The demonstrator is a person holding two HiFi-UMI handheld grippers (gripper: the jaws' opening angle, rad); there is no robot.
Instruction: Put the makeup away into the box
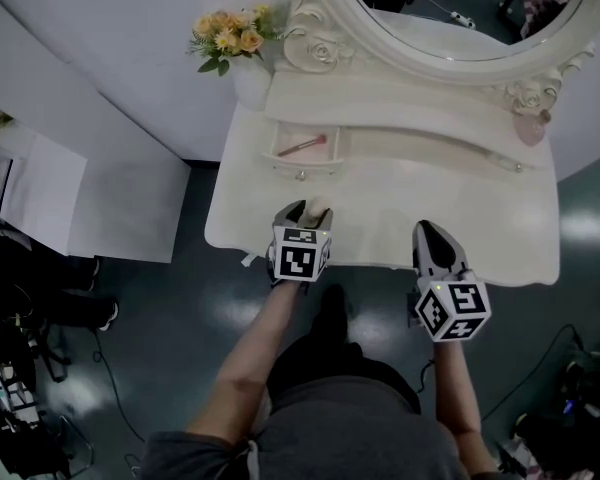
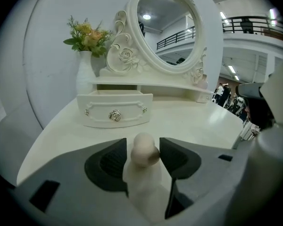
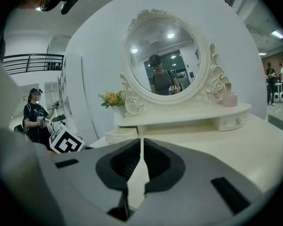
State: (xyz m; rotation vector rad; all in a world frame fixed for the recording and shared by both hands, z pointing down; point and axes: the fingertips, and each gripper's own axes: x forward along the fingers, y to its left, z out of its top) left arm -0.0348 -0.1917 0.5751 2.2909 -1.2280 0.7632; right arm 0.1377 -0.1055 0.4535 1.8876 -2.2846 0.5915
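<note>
Step in hand, as judged: taking hold of the makeup sponge (image 2: 142, 154) so that it can go into the drawer box (image 2: 115, 109). To do it well: centre the jaws on the rounded beige head, not on the paler body below it, and close gently. It looks soft and would likely squash or tip out under a hard or lopsided squeeze. Keep it upright on lifting, then carry it over the drawer's front wall and lower it in. A pink stick (image 1: 302, 146) already lies inside, so set the sponge beside it. Left gripper (image 1: 308, 211): jaws stand wide, one on each side of the sponge. The right-hand pad looks at or just against the head, with a sliver of gap on the other side; no firm squeeze is evident. The sponge stands on the dressing table (image 2: 188, 121) near its front edge, with the open drawer just beyond it and straight ahead of the jaws. Right gripper (image 3: 141, 147): jaws drawn together to a thin slit with nothing between them. It hangs at the table's front edge, well apart from the sponge.
</note>
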